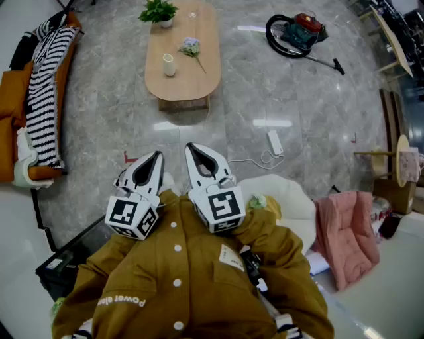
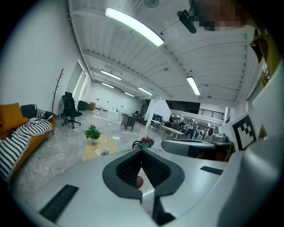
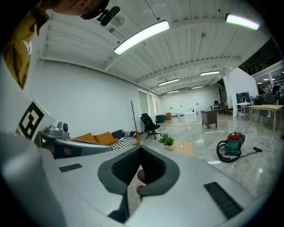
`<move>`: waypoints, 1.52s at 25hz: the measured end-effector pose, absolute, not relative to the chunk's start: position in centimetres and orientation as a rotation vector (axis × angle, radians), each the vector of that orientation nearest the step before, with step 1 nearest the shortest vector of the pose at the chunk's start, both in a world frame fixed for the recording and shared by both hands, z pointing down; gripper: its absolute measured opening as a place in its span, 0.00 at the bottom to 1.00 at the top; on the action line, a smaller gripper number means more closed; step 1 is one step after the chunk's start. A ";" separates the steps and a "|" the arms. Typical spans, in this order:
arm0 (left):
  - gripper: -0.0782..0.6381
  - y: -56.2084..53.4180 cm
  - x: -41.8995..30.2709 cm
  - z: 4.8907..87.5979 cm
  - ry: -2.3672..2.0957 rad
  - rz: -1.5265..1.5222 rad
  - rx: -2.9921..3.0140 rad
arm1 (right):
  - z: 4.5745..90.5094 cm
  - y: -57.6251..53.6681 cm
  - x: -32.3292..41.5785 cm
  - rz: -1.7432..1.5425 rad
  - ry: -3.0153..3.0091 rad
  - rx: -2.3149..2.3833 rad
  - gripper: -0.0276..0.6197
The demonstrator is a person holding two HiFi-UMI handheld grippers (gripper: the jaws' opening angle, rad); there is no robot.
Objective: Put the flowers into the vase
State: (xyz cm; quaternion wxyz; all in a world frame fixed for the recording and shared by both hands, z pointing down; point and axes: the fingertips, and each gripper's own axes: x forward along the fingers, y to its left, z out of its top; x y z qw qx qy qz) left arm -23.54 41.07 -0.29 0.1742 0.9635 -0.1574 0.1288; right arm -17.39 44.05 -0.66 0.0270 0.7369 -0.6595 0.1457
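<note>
The flowers point(image 1: 191, 47), pale blooms on a long stem, lie on the oval wooden coffee table point(image 1: 199, 79) far ahead of me. The cream vase point(image 1: 169, 64) stands upright just left of them. From the left gripper view the vase point(image 2: 97, 151) and flowers point(image 2: 105, 150) are tiny and distant. Both grippers are held close to my chest, side by side, far from the table. The left gripper point(image 1: 158, 155) point(image 2: 142, 150) has its jaws together with nothing between them. The right gripper point(image 1: 189, 146) point(image 3: 141, 146) is likewise shut and holds nothing.
A potted plant point(image 1: 159, 11) and a glass point(image 1: 192, 13) stand at the table's far end. A sofa with a striped blanket point(image 1: 43, 86) lines the left. A vacuum cleaner point(image 1: 298, 33) sits far right. A power strip point(image 1: 274, 142) lies on the floor, and pink cloth point(image 1: 348, 232) hangs near right.
</note>
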 end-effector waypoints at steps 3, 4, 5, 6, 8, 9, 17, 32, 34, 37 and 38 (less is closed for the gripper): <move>0.11 41.3 -23.3 -0.2 -0.427 0.372 2.734 | -0.5 44.2 -17.4 0.500 -2.021 2.266 0.04; 0.11 41.4 -23.2 -0.2 -0.423 0.373 2.732 | -0.4 44.4 -17.3 0.513 -2.024 2.265 0.04; 0.11 41.6 -23.1 -0.1 -0.421 0.376 2.729 | -0.2 44.6 -17.3 0.528 -2.032 2.265 0.04; 0.11 41.8 -23.0 -0.1 -0.419 0.378 2.726 | -0.1 44.8 -17.2 0.546 -2.045 2.269 0.04; 0.11 42.5 -22.6 0.0 -0.414 0.381 2.725 | 0.3 45.5 -16.8 0.601 -2.065 2.286 0.04; 0.11 42.8 -22.4 0.0 -0.411 0.382 2.726 | 0.4 45.9 -16.6 0.625 -2.069 2.293 0.04; 0.11 45.4 -20.9 -0.1 -0.417 0.401 2.729 | 0.9 48.6 -15.1 0.641 -2.078 2.279 0.04; 0.11 51.4 -15.7 2.4 -0.416 0.456 2.702 | 4.0 54.4 -10.7 0.814 -2.115 2.271 0.04; 0.11 51.4 -15.0 2.1 -0.405 0.442 2.712 | 3.6 54.2 -10.2 0.794 -2.124 2.271 0.04; 0.11 50.7 -14.2 2.4 -0.410 0.444 2.707 | 4.4 53.5 -8.9 0.827 -2.091 2.289 0.04; 0.11 50.4 -14.0 2.6 -0.417 0.446 2.703 | 4.7 53.2 -8.5 0.838 -2.082 2.290 0.04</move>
